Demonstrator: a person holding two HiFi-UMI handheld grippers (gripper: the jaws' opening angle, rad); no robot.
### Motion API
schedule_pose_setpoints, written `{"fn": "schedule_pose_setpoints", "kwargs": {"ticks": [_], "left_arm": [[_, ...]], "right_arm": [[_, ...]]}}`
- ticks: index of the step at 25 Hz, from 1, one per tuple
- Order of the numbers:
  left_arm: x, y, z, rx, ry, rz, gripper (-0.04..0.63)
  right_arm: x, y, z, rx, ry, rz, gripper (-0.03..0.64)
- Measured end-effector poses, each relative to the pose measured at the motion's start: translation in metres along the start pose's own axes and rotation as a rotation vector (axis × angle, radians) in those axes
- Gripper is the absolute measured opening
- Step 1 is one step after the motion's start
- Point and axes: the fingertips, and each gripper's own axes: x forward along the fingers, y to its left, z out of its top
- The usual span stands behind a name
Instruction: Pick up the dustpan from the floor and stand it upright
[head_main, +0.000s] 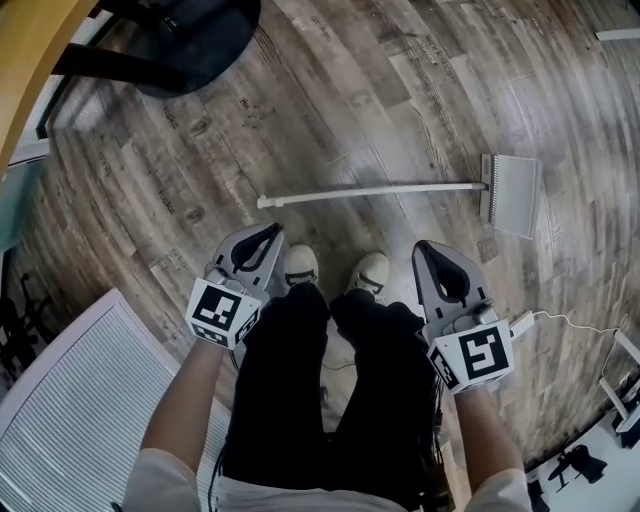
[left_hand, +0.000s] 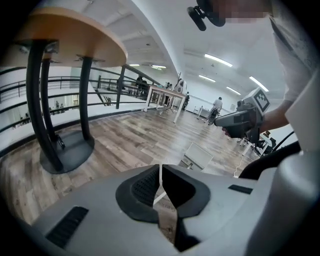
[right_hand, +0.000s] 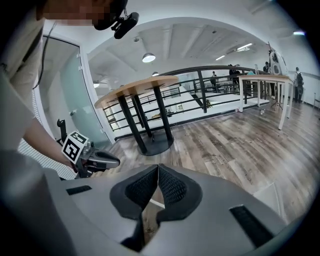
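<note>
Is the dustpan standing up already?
No, the dustpan lies flat on the wooden floor, with its long white handle stretched out along the boards.

Floor (head_main: 380, 90): matt, weathered wood planks. Dustpan (head_main: 508, 192): pale grey plastic, ribbed pan.
</note>
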Motion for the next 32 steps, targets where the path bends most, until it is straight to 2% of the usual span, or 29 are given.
{"fn": "schedule_pose_setpoints", "kwargs": {"ticks": [3,5,7,10,18,23,28,31,32], "left_arm": [[0.029,0.019,-0.036,0.000,0.038,-0.019,0.042],[0.045,0.031,-0.059,0.013,0.070,-0.031,0.091],[0.058,0.042,-0.083,0.058,0.113,-0.037,0.128],[0.072,0.064,-0.126,0.141,0.200,-0.031,0.148],[0.098,0.118,-0.246,0.237,0.442,-0.028,0.195],[0.118,0.139,-0.287,0.352,0.534,-0.069,0.213],[0.132,0.150,-0.331,0.485,0.636,-0.153,0.216],[0.139,0.159,-0.342,0.514,0.647,-0.163,0.212],[0.142,0.161,-0.342,0.524,0.643,-0.163,0.192]], "right_arm": [[0.023,-0.008,-0.015,-0.018,0.002,0.016,0.026],[0.035,-0.015,-0.021,-0.022,-0.002,0.024,0.026],[0.046,-0.021,-0.025,-0.024,-0.011,0.031,0.026],[0.059,-0.029,-0.029,-0.032,-0.027,0.046,0.026],[0.091,-0.033,-0.043,-0.085,-0.072,0.096,0.026],[0.108,-0.033,-0.041,-0.089,-0.101,0.134,0.026],[0.118,-0.032,-0.043,-0.112,-0.120,0.144,0.026],[0.123,-0.035,-0.043,-0.118,-0.119,0.133,0.026],[0.123,-0.036,-0.043,-0.116,-0.122,0.129,0.026]]}}
